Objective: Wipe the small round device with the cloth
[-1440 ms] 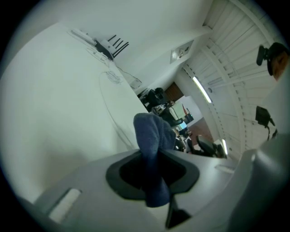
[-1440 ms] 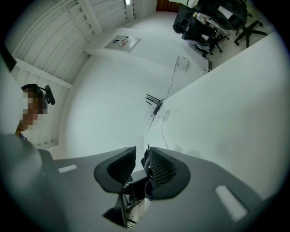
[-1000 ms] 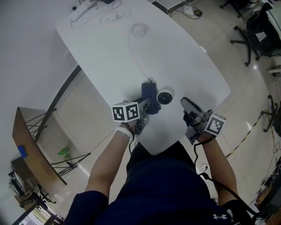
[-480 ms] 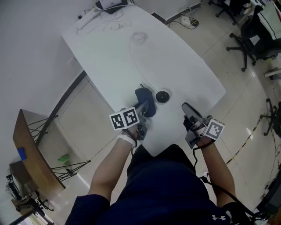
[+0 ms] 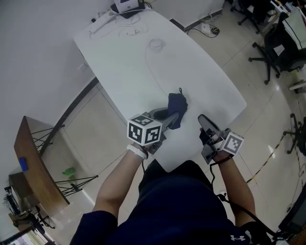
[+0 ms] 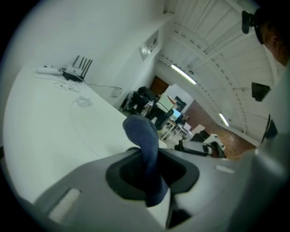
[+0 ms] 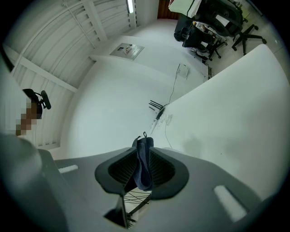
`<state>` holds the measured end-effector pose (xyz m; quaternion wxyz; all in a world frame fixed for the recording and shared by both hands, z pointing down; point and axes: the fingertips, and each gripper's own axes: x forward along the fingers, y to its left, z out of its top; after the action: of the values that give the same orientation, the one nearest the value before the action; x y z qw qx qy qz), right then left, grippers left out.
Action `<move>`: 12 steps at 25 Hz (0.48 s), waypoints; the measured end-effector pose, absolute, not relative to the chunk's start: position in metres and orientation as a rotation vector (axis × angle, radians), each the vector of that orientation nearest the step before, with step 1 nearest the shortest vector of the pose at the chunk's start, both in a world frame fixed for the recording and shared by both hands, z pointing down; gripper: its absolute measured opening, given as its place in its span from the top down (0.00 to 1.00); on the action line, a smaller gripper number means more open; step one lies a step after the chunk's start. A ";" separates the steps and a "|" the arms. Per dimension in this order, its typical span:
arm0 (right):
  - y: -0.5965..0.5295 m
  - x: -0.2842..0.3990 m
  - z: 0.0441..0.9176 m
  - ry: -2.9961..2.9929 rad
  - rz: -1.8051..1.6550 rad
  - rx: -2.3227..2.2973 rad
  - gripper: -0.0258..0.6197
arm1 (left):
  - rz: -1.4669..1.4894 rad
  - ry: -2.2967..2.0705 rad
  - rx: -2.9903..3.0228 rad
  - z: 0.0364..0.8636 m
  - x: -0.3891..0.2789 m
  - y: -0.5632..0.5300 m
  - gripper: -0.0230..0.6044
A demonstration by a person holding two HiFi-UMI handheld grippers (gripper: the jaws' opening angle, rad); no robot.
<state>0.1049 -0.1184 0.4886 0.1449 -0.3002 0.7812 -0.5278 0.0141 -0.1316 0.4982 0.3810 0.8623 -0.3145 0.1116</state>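
Note:
My left gripper [image 5: 168, 119] is shut on a dark blue cloth [image 5: 176, 109] and holds it up off the white table [image 5: 205, 72] near the front edge. In the left gripper view the cloth [image 6: 144, 145] hangs pinched between the jaws. The small round device shows in no view; the raised cloth covers the spot where it lay. My right gripper [image 5: 205, 120] hovers a little to the right of the cloth, apart from it, jaws open and empty. Its view looks along the jaws at the hanging cloth [image 7: 144, 158] beyond them.
A thin cable [image 5: 150, 72] runs up the table to a coil [image 5: 156, 45]; a router and a power strip [image 5: 125, 6] sit at the far end. A wooden rack [image 5: 33, 158] stands on the floor left, office chairs [image 5: 279, 48] far right.
The left gripper has lifted the cloth off the table and rolled; the round device, seen beside the cloth before, is now hidden. The right gripper has hardly moved.

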 end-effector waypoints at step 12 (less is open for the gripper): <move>-0.129 0.114 0.501 2.209 -1.546 -0.896 0.83 | 0.575 -0.698 2.183 0.532 -0.005 -0.152 0.84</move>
<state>0.1142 -0.1288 0.5008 0.1495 -0.3117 0.7688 -0.5380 -0.0048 -0.1517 0.5325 0.3797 0.8546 -0.2733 0.2252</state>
